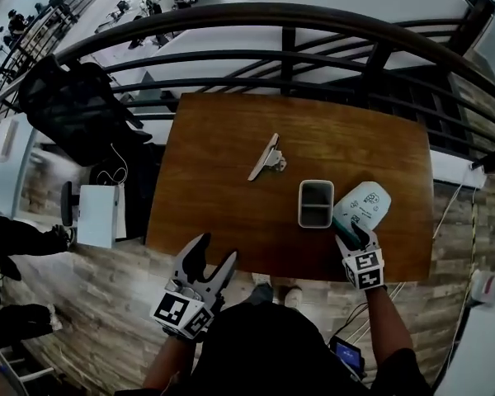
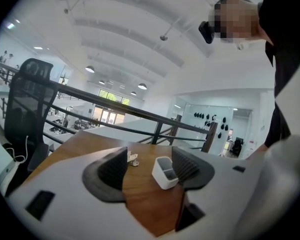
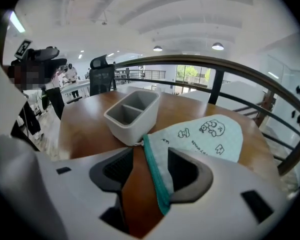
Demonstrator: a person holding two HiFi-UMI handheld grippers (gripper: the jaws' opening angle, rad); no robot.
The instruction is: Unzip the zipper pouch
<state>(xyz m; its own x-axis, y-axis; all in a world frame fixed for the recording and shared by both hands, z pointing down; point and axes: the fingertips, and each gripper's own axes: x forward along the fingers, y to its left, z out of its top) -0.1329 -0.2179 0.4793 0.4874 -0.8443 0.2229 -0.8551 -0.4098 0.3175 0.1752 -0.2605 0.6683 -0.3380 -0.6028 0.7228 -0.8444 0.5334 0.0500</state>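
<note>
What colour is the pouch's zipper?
Teal zipper on a mint pouch; best in right gripper view.

The zipper pouch (image 1: 365,205) is lying on the bench (image 1: 223,163), near its right end and close to the near edge. A two-compartment container (image 1: 316,203) is standing just to the left of the pouch, its near corner right beside the pouch's corner. A clip-like item (image 1: 266,157) is lying farther back and to the left, around the middle of the bench, well apart from both. The right hand-held gripper (image 1: 352,229) is reaching over the near edge, with the pouch's near edge lying between its jaws. The left hand-held gripper (image 1: 214,252) is hovering at the near edge, left of the container. A railing (image 1: 280,56) is running behind the bench, and an office chair (image 1: 74,106) is standing off its far left corner.
</note>
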